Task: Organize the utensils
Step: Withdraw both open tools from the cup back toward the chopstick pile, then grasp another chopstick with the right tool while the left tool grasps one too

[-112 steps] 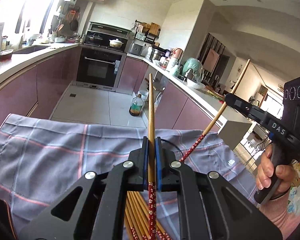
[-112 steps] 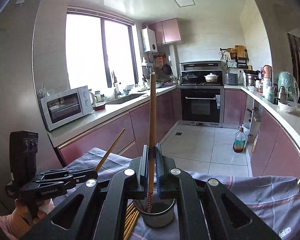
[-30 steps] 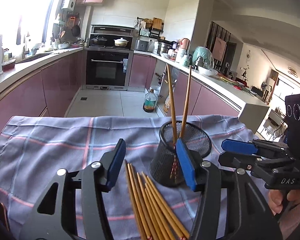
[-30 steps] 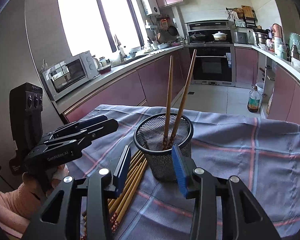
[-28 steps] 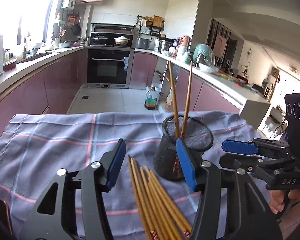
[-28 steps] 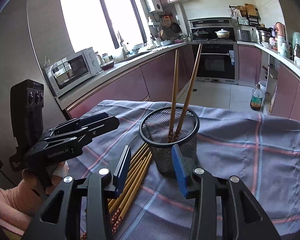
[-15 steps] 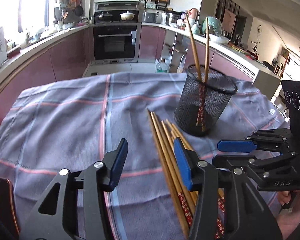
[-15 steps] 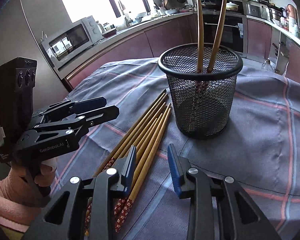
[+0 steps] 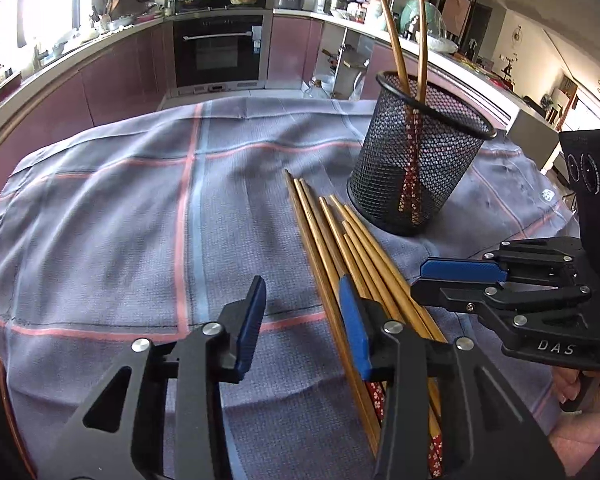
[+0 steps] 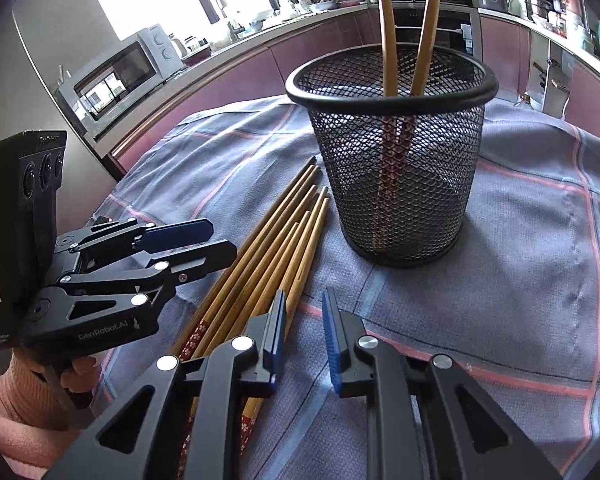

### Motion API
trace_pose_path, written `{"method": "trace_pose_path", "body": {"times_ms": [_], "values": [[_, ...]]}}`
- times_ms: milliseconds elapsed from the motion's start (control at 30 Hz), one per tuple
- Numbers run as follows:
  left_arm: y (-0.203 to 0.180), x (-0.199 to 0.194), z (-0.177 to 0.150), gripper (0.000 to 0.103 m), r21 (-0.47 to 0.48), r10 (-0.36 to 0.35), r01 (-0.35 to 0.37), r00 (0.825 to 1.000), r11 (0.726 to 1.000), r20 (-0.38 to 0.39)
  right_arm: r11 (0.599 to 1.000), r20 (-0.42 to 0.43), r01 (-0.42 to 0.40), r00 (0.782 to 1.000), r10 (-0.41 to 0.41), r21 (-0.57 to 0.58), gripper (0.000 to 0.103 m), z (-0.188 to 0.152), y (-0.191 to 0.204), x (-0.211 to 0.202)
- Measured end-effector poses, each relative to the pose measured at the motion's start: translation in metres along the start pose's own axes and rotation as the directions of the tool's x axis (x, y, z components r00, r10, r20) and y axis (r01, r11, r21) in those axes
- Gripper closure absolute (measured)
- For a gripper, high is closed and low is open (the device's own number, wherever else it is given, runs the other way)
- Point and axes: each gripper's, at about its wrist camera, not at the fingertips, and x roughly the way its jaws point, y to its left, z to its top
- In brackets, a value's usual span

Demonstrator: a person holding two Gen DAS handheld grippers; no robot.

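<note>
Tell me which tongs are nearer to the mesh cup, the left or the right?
Right, though only slightly. The right tongs sit just before the cup, beside the chopsticks, closing on nothing. The left tongs hover farther back over the chopsticks' far side, also closing, empty.

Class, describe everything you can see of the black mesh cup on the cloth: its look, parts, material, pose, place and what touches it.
The black mesh cup looks like wire mesh with a solid rolled rim and a round base, narrowing slightly downward. It stands upright on the checked grey cloth. Two chopsticks stand inside, red patterned ends down, plain ends leaning apart above the rim. More loose chopsticks lie on the cloth just beside its base; whether they touch it is unclear. Neither claw touches it.
</note>
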Motion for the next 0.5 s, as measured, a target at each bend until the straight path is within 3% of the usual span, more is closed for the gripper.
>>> {"method": "trace_pose_path", "body": {"times_ms": [367, 500], "values": [[0.004, 0.023, 0.024, 0.083, 0.009, -0.041, 0.042, 0.998, 0.999, -0.048, 1.000, -0.013, 0.019, 1.000, -0.019, 0.000, 0.085, 0.009, 0.001, 0.007], [0.010, 0.027, 0.028, 0.084, -0.010, -0.063, 0.063, 0.996, 0.998, -0.060, 1.000, -0.015, 0.008, 1.000, -0.008, 0.000, 0.085, 0.011, 0.001, 0.008]]}}
